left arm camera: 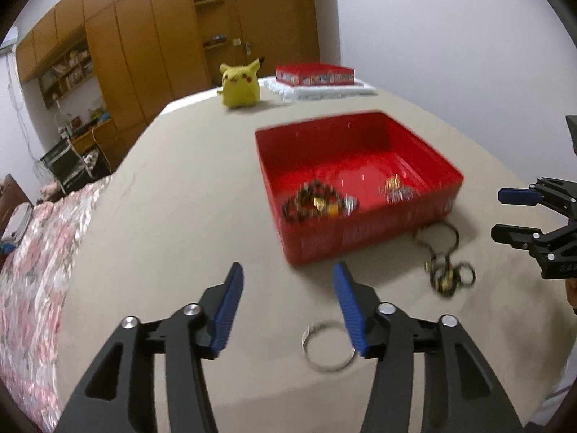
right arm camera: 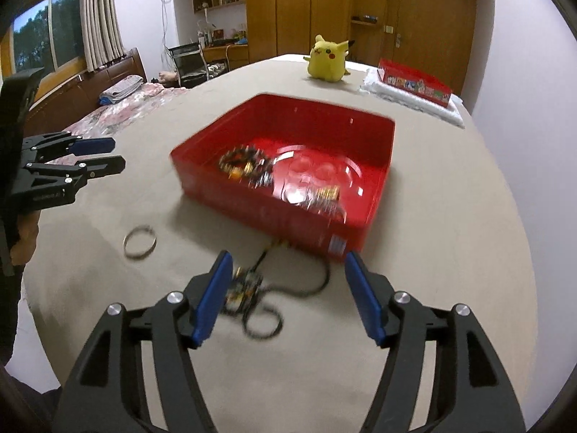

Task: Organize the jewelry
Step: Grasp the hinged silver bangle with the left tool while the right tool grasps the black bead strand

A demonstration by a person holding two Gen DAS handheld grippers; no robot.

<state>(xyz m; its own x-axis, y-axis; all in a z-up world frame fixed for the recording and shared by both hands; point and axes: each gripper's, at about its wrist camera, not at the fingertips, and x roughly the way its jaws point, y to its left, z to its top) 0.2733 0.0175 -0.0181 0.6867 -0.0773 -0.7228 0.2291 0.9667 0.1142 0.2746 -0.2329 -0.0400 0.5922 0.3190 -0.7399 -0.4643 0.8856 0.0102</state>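
A bedroom is shown; a beige cloth-covered surface [left arm camera: 173, 216] serves as the work area, with wooden wardrobes [left arm camera: 144, 36] behind it.

Nearest, two hand-held grippers are seen. The left gripper [left arm camera: 286, 306] is held above the cloth with its blue pads spread apart and nothing between them. The right gripper [right arm camera: 286, 296] is likewise held with its pads spread wide; nothing is pinched.

Just beyond the fingertips, two pieces of jewelry lie on the cloth outside the box. One silver bangle [left arm camera: 327, 346] lies flat below the left gripper's right finger. One dark corded necklace [right arm camera: 259, 292], with beaded and gold parts, is sprawled between the right gripper's fingers in that view, one loop reaching the box's near wall.

Further on, one open red box [left arm camera: 360, 241] rests on the cloth. Two clusters of jewelry are seen inside it: a dark beaded bracelet cluster [left arm camera: 312, 200] with gold pieces near the front wall, and a smaller gold-and-silver cluster [left arm camera: 395, 187] beside it. Individual pieces cannot be counted because of blur.

At the far edge, one yellow plush toy [left arm camera: 239, 84] stands upright, and one red lid [left arm camera: 313, 74] with printed sides rests on one white pad [left arm camera: 331, 91].
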